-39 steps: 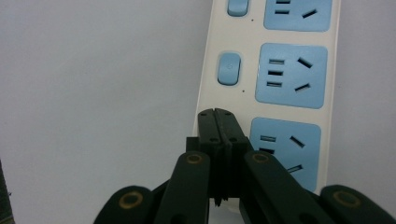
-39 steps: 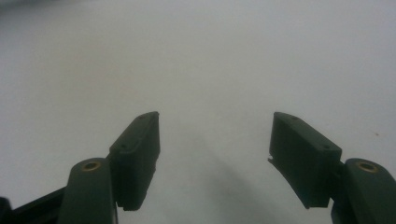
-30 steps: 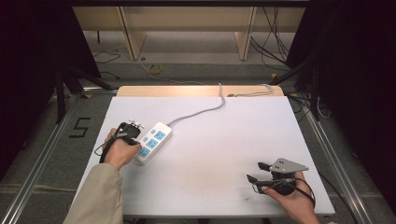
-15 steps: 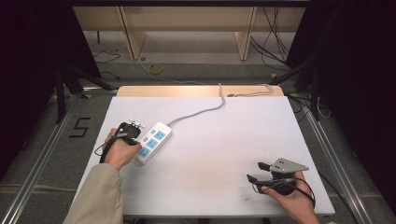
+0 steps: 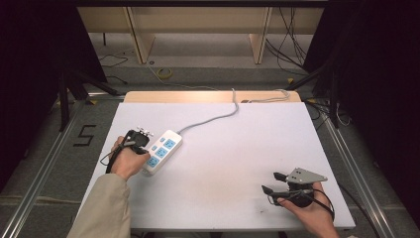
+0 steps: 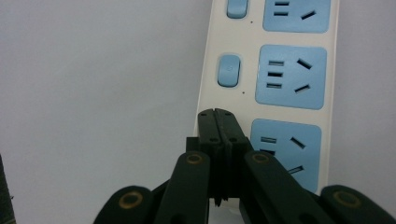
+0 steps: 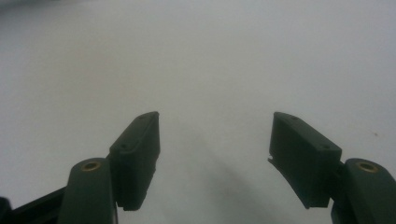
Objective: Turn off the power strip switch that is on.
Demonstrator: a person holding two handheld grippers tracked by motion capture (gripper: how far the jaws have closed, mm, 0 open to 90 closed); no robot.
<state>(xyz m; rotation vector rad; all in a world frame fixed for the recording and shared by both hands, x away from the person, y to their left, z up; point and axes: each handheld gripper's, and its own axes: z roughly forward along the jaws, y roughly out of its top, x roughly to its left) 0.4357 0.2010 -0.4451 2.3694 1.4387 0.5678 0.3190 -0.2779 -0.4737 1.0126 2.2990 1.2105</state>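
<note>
The strip (image 6: 261, 88) is cream-white with light blue sockets (image 6: 290, 77) and blue switches (image 6: 229, 71); its cord (image 5: 213, 118) is grey.

White table (image 5: 237, 148) under corded power strip (image 5: 162, 149)

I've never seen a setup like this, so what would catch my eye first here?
Probably the white power strip with blue sockets at the left of the white table, its grey cable trailing to the far edge. The left gripper, jaws shut, hovers at the strip's edge; the right gripper waits open at the near right.

Bright, evenly lit table (image 5: 223, 148); dark surroundings; close-up views soft, slightly blurred.
</note>
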